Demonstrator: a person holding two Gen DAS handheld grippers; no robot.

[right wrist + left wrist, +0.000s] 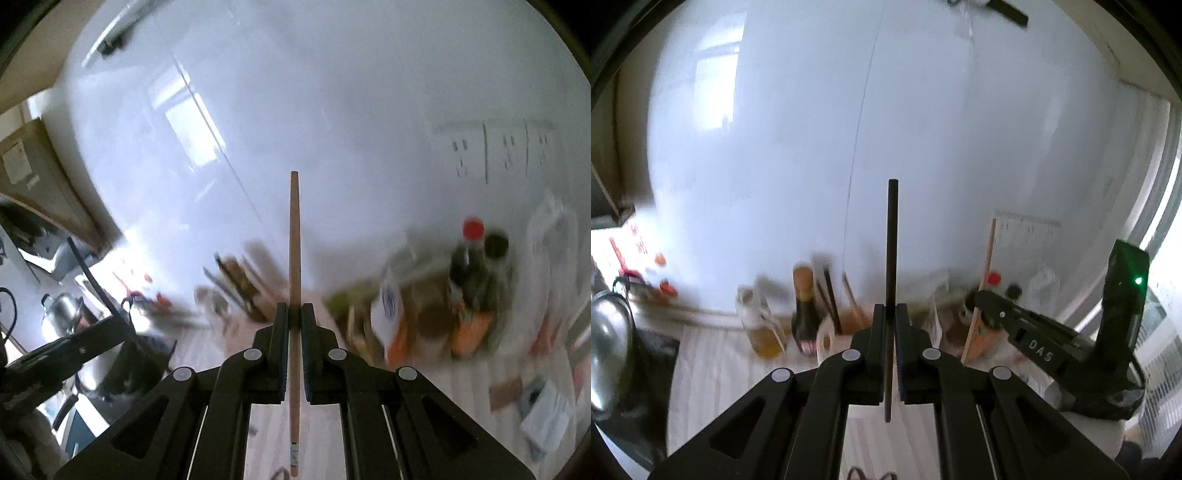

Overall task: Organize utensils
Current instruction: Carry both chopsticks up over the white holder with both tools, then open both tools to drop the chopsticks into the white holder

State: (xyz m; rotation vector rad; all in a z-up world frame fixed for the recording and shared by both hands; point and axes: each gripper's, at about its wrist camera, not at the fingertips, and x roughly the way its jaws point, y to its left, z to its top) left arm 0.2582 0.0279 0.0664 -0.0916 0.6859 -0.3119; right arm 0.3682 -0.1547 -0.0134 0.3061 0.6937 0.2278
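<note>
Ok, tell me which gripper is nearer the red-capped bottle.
Right. The right gripper, holding a wooden chopstick, has the red-capped bottle ahead to its right; the left gripper, holding a black chopstick, sits further left, beyond the right one.

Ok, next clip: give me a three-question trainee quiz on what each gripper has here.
1. True or false: the left gripper is shut on a dark chopstick.
2. What colour is the chopstick in the right gripper? A black, B light wood, C red.
3. Do both sticks stand roughly upright in the jaws?

Key: 1 true; 2 B; 3 yes.
</note>
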